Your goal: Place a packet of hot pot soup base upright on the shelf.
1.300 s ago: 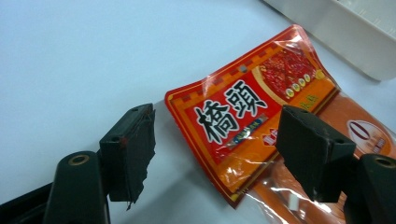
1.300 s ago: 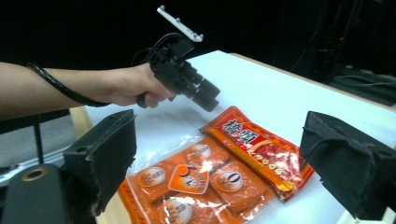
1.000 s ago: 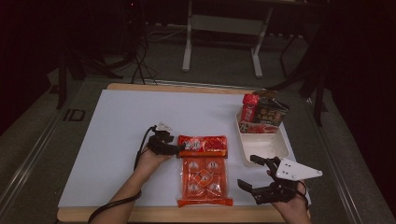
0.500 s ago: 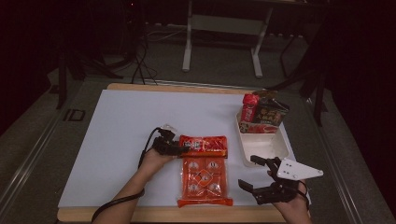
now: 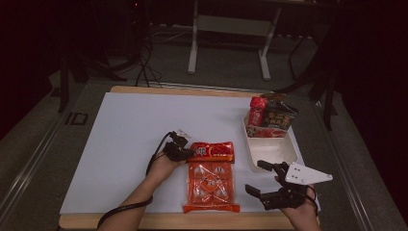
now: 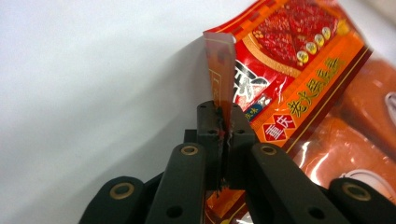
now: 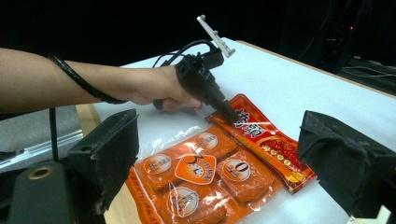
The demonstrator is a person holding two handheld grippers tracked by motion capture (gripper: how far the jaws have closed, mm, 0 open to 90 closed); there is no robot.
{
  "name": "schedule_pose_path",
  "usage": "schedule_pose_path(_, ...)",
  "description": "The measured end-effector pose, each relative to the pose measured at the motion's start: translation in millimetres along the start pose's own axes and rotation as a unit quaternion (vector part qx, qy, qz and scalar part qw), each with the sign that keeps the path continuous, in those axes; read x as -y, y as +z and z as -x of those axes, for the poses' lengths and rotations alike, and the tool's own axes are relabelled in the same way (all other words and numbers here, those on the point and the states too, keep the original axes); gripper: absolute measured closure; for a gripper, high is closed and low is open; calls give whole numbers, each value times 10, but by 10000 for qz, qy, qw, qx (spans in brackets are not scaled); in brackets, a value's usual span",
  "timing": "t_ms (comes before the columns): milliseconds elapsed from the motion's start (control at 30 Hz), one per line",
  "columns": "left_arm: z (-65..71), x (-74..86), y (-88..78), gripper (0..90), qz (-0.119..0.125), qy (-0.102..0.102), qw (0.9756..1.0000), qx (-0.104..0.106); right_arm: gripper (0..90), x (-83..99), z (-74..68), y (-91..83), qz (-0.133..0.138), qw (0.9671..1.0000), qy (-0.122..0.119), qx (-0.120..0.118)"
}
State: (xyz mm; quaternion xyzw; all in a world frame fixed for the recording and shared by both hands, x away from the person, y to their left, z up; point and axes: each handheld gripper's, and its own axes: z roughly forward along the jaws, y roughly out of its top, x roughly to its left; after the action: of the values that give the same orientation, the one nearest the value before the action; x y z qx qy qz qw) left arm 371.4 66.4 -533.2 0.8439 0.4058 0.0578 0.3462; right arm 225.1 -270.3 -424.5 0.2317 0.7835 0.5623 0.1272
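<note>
White bin (image 5: 269, 153), packets inside (image 5: 272, 117) — orange multipack (image 5: 210, 185), table (image 5: 125, 125)

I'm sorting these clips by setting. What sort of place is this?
Probably a dim lab or recording studio: a white-topped table under light, dark metal stands and cables behind, packaged snacks as props.

On the desk (image 5: 120, 134), the left gripper (image 5: 185, 155) has just closed on the left end of a red packet (image 5: 211, 150), which lies just beyond an orange multipack (image 5: 210, 185). The right gripper (image 5: 259, 179), right of that multipack, gapes empty.
</note>
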Motion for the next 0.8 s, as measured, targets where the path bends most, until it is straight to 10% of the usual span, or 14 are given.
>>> schedule_pose_path(400,88,-42,-238,899,387,241,9989,-56,117,10,55,-26,93,9999,102,-51)
schedule_pose_path(633,147,-78,-440,900,673,294,9973,15,135,-9,51,-55,234,9988,-389,180)
schedule_pose_path(800,160,-70,-506,900,742,300,9968,65,116,-32,54,-75,242,9996,0,164)
